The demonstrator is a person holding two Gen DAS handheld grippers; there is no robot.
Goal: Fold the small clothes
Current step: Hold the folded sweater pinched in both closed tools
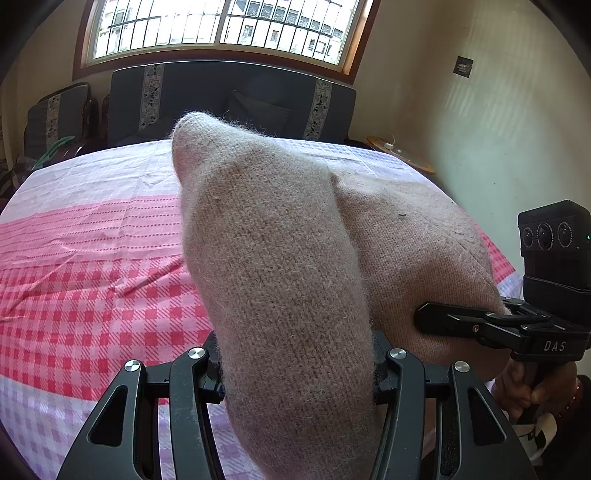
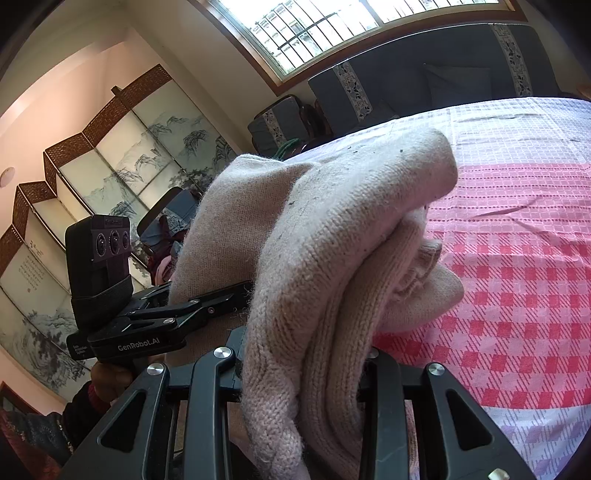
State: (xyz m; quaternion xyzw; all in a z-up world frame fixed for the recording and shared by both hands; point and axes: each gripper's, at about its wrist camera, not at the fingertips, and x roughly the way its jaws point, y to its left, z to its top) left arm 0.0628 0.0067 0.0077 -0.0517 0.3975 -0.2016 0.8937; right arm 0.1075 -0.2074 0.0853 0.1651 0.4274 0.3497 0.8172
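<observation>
Above the checked bedsheet (image 1: 92, 258), both grippers clamp the bunched knit garment (image 1: 273, 258), right gripper (image 1: 424, 317) at three o'clock; folding seems barely begun.

Two close wrist views facing the window (image 1: 218, 26) (shared: checked bedspread (image 1: 92, 266), knit (image 1: 280, 258)).

The left tongs (image 1: 295, 365) pinched a fuzzy beige knit garment (image 1: 280, 258), and the cloth bunched up high between the two black fingers (image 1: 199, 373). The right tongs (image 1: 424, 317) came in from the right side and gripped the same garment low on its edge, with a hand (image 1: 532, 391) holding their handle. Under it all lay a bed (image 1: 92, 266) with a pink and red checked sheet, and a window (image 1: 221, 26) shone behind a dark sofa (image 1: 229, 99).
</observation>
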